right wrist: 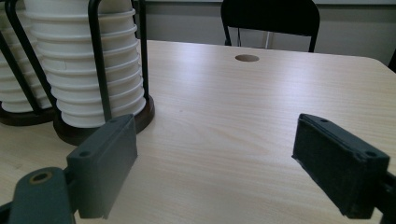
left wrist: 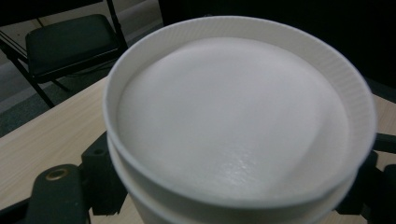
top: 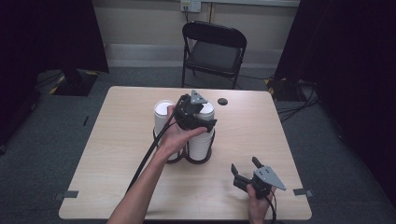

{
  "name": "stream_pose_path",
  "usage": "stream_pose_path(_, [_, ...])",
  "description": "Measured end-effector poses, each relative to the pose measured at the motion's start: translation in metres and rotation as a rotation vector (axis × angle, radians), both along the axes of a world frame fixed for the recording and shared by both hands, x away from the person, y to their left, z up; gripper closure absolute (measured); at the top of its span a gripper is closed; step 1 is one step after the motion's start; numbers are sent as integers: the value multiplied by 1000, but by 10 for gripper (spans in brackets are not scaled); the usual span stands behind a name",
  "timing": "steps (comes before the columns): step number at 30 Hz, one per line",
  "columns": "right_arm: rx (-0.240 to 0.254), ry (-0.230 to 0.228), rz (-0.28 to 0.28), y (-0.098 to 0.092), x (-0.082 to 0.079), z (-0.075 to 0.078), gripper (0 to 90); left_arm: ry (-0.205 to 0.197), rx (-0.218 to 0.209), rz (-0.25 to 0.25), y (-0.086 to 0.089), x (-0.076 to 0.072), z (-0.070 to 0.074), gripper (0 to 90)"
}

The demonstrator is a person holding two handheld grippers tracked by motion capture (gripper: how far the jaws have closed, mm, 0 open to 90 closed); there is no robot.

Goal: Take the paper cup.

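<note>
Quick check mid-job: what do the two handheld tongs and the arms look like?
Both tongs, left and right, are black with blocky rectangular jaws and a grey three-cornered plate on top. A black cable trails from the left one along the forearm. The forearms wear no sleeves.

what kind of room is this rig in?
Probably a lab or studio recording space, not a home or cafe. Black curtains hang at both sides, cables run over grey carpet, and tape marks sit at the corners of a plain wooden table. A lone folding chair stands behind it.
</note>
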State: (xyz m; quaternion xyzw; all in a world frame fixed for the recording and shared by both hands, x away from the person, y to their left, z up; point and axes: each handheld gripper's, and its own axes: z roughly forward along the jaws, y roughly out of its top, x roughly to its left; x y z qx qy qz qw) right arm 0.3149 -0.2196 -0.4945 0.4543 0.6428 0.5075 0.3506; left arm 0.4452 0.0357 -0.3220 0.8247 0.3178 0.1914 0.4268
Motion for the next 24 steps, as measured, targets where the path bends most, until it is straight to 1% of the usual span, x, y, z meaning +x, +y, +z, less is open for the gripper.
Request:
stream_pose_path(3, [0, -1, 1, 0, 0, 0, 133, -2, -19, 2, 1, -1, 2, 189])
stream_pose_path(6, [0, -2, 0, 0, 0, 0, 133, -25, -60, 23, 2, -5, 6, 190])
stream_pose_path(9, [-6, 0, 0, 1, 0, 0, 134, -28, -84, 20, 5, -5, 9, 189])
stream_pose_path(12, [-5, -3, -2, 1, 0, 0, 134, -42, -80, 16, 6, -6, 11, 190])
stream_pose_path(14, [-4, -1, -1, 1, 0, 0, 134, -61, -73, 19, 6, -8, 12, 191])
stream_pose_path(15, [-5, 0, 0, 1, 0, 0, 134, -70, -74, 28, 5, -10, 13, 191])
stream_pose_path(16, [-5, -1, 0, 1, 0, 0, 134, -88, -69, 37, 4, -13, 15, 191])
stream_pose_path(17, [-4, -2, -1, 1, 0, 0, 134, -93, -69, 35, 4, -13, 16, 191])
stream_pose_path(18, [-4, -2, -1, 0, 0, 0, 134, -90, -79, 35, 5, -13, 18, 190])
stream_pose_path(20, [-5, -2, -1, 1, 0, 0, 134, -104, -99, 44, 7, -12, 20, 191])
stream_pose_path(22, [-4, -3, -2, 1, 0, 0, 134, -94, -133, 39, 11, -11, 22, 192])
stream_pose_path(24, [-4, 0, -1, 1, 0, 0, 134, -99, -144, 36, 13, -11, 23, 192])
